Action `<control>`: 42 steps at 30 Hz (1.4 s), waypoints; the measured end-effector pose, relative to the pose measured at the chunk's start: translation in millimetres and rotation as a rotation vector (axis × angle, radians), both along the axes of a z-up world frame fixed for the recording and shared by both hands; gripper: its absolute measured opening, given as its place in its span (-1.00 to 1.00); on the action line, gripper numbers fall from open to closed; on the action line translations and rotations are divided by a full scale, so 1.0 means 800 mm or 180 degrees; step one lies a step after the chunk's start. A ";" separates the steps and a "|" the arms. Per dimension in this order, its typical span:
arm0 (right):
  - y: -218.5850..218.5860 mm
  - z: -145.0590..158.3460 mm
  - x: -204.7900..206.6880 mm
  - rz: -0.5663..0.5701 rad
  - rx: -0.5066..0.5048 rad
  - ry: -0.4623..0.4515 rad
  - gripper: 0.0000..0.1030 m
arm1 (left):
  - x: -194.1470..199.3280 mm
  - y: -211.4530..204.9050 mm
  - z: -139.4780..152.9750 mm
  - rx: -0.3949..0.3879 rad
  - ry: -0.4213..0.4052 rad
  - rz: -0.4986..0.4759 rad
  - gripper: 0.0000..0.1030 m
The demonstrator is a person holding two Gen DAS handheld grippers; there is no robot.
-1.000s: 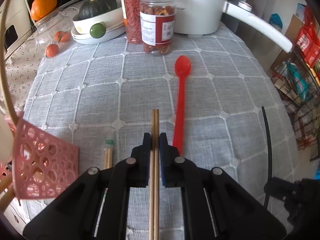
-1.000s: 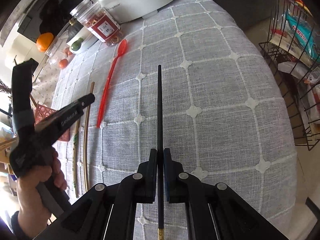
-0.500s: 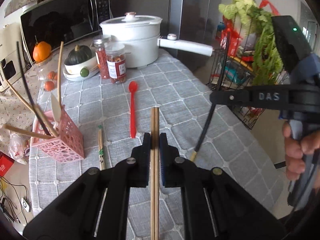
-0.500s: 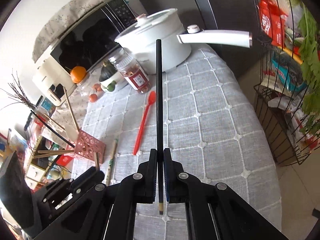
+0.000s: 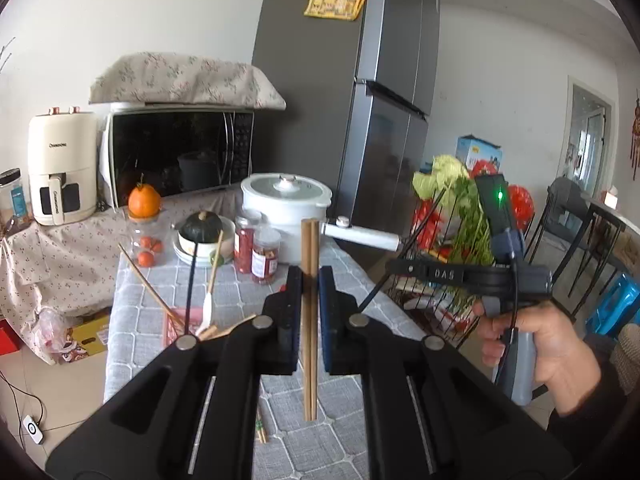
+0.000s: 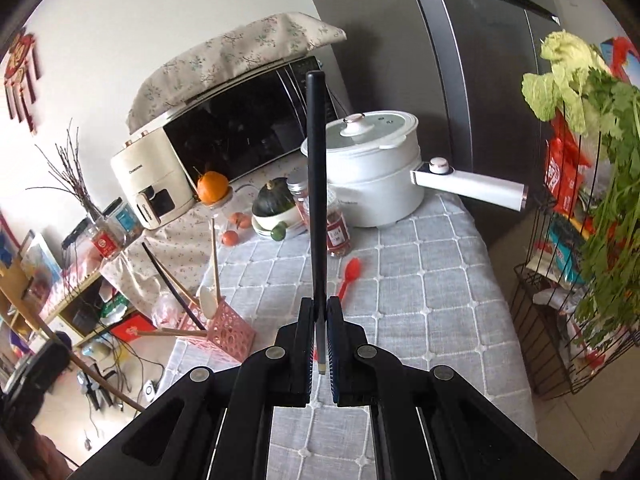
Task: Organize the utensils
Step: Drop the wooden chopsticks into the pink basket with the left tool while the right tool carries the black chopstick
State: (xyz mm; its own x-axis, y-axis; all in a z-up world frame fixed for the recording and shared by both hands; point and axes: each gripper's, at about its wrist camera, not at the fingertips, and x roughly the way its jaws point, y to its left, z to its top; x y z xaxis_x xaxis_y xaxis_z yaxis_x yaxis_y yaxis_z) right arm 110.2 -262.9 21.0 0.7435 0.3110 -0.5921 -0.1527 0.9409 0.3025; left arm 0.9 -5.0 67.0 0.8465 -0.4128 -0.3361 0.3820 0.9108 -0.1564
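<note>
My left gripper [image 5: 310, 276] is shut on a pair of wooden chopsticks [image 5: 309, 312], held upright high above the table. My right gripper [image 6: 319, 308] is shut on a black chopstick [image 6: 318, 184], also raised and pointing up; it shows in the left wrist view [image 5: 400, 268] to the right. The pink perforated utensil basket [image 6: 228, 330] stands at the table's left edge with several chopsticks and a white spoon in it; it also shows in the left wrist view [image 5: 174, 322]. A red spoon [image 6: 349, 274] lies on the grey cloth. Another wooden chopstick pair [image 5: 261, 430] lies on the cloth below my left gripper.
A white pot [image 6: 376, 176] with a long handle, two red-filled jars [image 5: 264, 256], a bowl with a green squash [image 5: 204, 232] and an orange stand at the table's far end. A wire rack with greens [image 6: 580, 220] stands to the right of the table.
Both grippers have lifted well above the table and tilted up, carrying their chopsticks. The views now show the room instead of the cloth.
</note>
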 end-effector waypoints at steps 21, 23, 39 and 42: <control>0.082 0.042 0.010 0.0252 0.0278 -0.0392 -0.89 | 0.068 0.094 -0.014 0.0053 -0.0643 0.0974 -0.82; 0.088 0.040 0.015 0.0256 0.0299 -0.0396 -0.89 | 0.080 0.096 -0.026 0.0079 -0.0628 0.1020 -0.82; 0.141 0.039 0.046 0.0502 0.0425 -0.0556 -0.89 | 0.149 0.102 -0.078 -0.0086 -0.0104 0.0911 -0.18; 0.156 0.036 0.055 0.0565 0.0347 -0.0533 -0.89 | 0.141 0.111 -0.072 -0.0177 -0.0079 0.0933 0.11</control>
